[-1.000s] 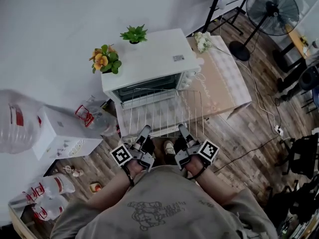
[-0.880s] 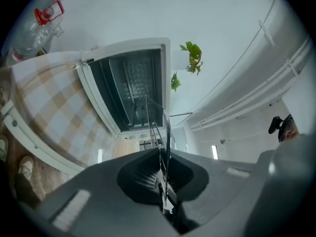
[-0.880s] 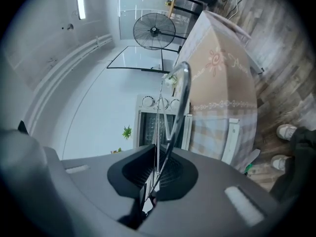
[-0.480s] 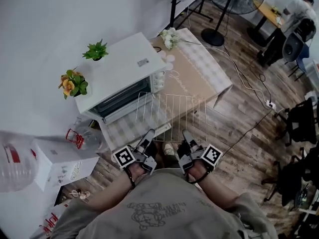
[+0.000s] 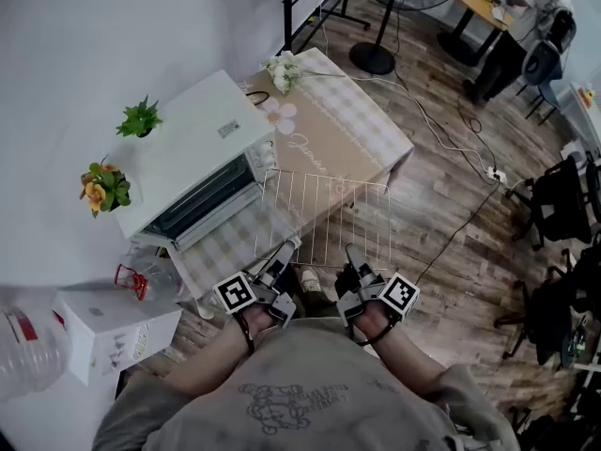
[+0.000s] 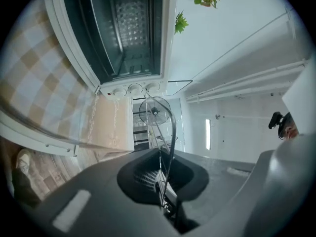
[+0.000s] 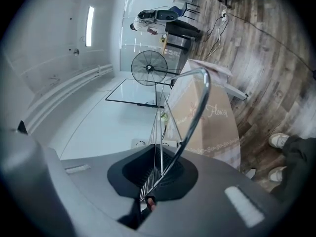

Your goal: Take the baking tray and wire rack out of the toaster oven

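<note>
The white toaster oven (image 5: 192,148) sits at 10 o'clock on the checked worktop (image 5: 366,130), its open front facing 5 o'clock. The left gripper (image 5: 284,256) has its jaws pressed onto the near rim of the wire rack (image 5: 324,216), at the rack's 7 o'clock corner. The rack is fully out of the oven, at the oven's 4 o'clock, over the worktop's near edge. The right gripper (image 5: 353,257) pinches the same rim at the 5 o'clock corner.
</note>
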